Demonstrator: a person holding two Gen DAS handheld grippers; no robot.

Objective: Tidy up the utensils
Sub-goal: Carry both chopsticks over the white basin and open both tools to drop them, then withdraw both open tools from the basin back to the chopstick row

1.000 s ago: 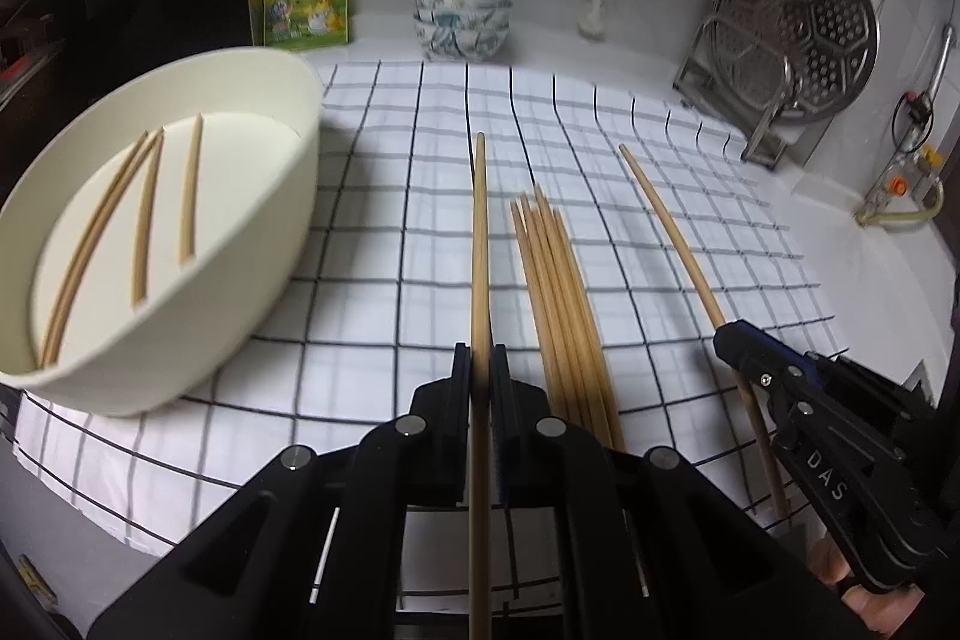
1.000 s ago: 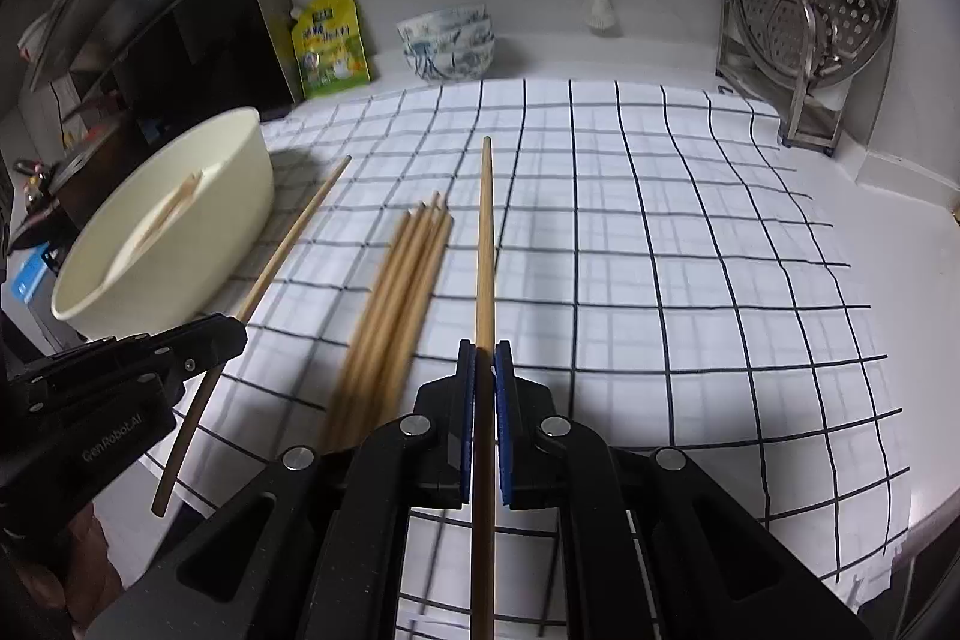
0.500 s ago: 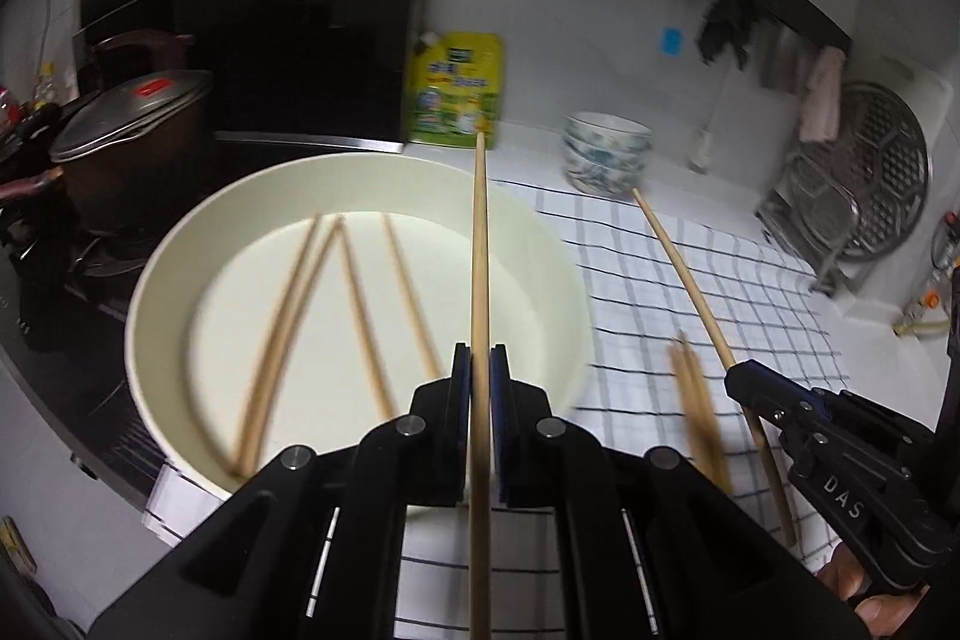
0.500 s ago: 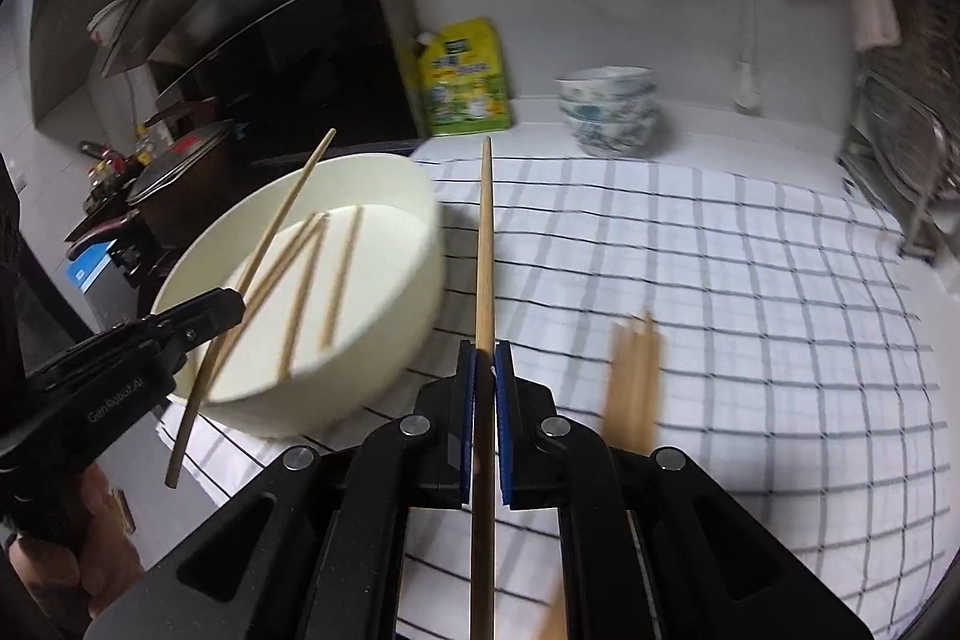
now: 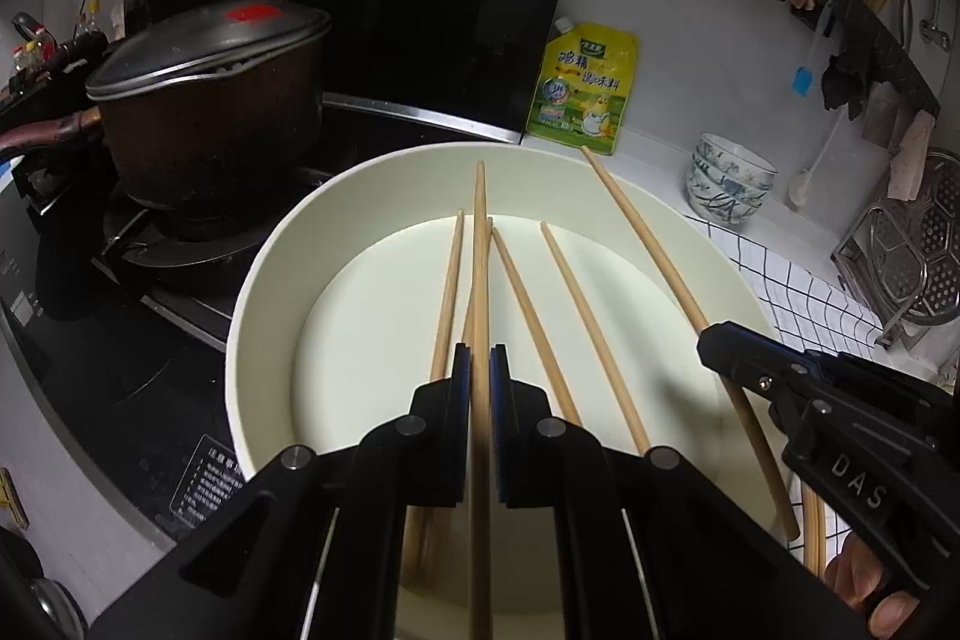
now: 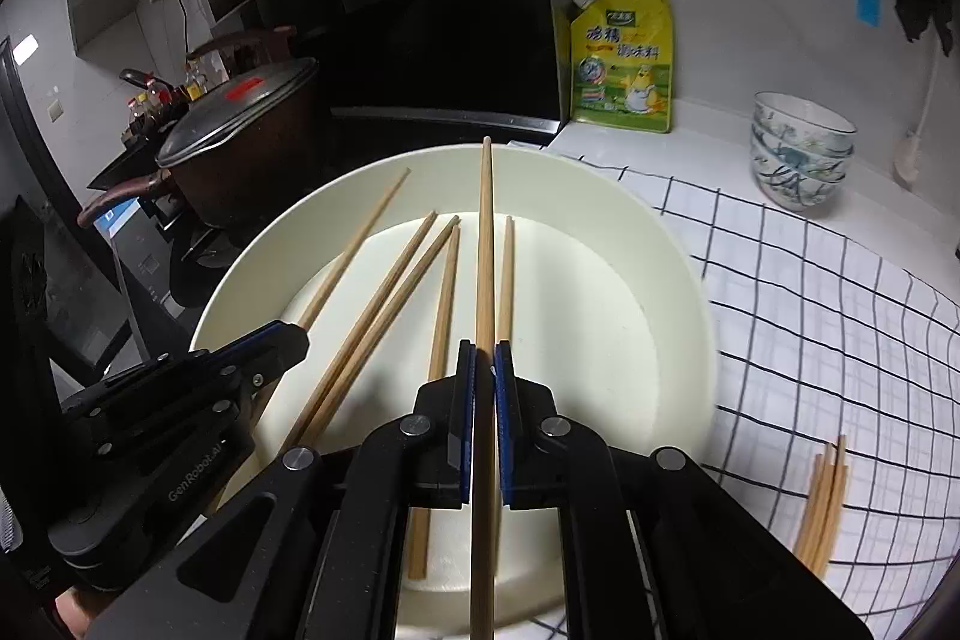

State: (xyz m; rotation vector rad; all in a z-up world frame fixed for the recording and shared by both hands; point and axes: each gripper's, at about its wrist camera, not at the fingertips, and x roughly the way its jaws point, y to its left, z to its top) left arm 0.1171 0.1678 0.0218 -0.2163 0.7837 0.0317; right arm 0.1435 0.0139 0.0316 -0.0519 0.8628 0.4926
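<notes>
Chopstick [image 5: 480,280] is clamped lengthwise between the left gripper [image 5: 478,370] pads, and a second chopstick [image 6: 485,250] likewise in the right gripper [image 6: 484,370]. Both are held over the cream bowl [image 5: 252,292], where four chopsticks [image 5: 570,292] lie loose. Beyond, a covered pot [image 5: 204,100] is seen.

The left hand-held gripper [image 5: 478,376] points forward and steeply down, its two black fingers with blue pads [image 5: 461,370] drawn in tight on a chopstick [image 5: 480,232] that runs straight out between them. The right hand-held gripper [image 6: 485,370] has the same pose, jaws clamped on a second chopstick [image 6: 486,220]. The two sit side by side, near each other, each showing in the other's view. Bare fingertips [image 5: 864,586] of the right hand wrap its handle at the lower edge; a blurred patch at the other view's bottom left is probably the left hand [image 6: 72,613].
</notes>
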